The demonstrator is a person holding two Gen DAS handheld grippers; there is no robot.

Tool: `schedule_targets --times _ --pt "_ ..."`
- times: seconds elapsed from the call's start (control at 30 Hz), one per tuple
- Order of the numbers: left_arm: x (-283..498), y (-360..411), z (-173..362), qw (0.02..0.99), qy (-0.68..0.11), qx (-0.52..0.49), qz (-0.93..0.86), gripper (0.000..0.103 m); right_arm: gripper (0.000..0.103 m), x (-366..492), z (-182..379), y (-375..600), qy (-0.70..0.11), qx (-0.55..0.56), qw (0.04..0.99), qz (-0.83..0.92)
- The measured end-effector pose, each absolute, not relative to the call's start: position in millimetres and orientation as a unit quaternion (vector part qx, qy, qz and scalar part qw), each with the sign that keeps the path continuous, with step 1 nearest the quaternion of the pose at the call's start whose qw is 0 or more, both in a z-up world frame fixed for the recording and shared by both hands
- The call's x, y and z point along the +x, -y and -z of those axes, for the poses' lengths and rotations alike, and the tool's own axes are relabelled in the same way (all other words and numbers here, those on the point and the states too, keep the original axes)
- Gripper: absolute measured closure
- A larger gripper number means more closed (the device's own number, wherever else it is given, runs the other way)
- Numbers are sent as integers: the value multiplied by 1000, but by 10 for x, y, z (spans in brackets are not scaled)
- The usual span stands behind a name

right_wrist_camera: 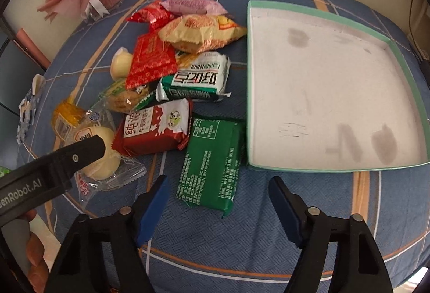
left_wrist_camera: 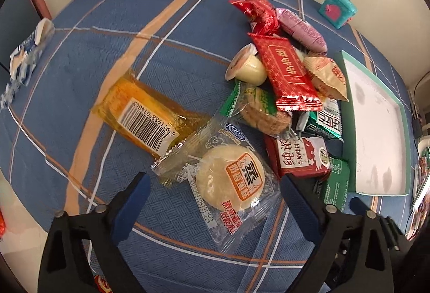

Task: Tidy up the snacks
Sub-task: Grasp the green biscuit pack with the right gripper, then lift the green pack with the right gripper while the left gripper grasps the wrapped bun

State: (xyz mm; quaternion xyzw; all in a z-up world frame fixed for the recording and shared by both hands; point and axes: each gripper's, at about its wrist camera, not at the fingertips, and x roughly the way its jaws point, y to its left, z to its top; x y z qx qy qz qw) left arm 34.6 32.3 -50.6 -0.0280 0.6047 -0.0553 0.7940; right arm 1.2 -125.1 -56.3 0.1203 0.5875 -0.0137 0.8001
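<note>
My left wrist camera looks steeply down from close above the blue checked tablecloth (left_wrist_camera: 80,83), facing the left end of the snack pile (left_wrist_camera: 282,94), with the tray (left_wrist_camera: 381,185) squeezed against its right edge. My right wrist camera tilts down just as steeply and as near, but sits further right, so the tray (right_wrist_camera: 251,83) fills its right half. Both views share the pile, the tray, the teal box (left_wrist_camera: 337,8) by the wall and the round cake packet (left_wrist_camera: 228,180).
</note>
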Motion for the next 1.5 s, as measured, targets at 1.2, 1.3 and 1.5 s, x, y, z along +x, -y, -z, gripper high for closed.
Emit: schedule_targets --times 1.2,1.3,1.5 --pt "173 -176 230 783 -616 -54 67 53 61 -131 415 1680 -553 170 815 -26" --pt "109 -204 130 787 -611 -59 70 53 61 -229 302 1669 -537 168 826 -33" --pt "-3 -247 -208 802 -588 -70 76 54 61 -375 25 1795 -500 188 845 -40"
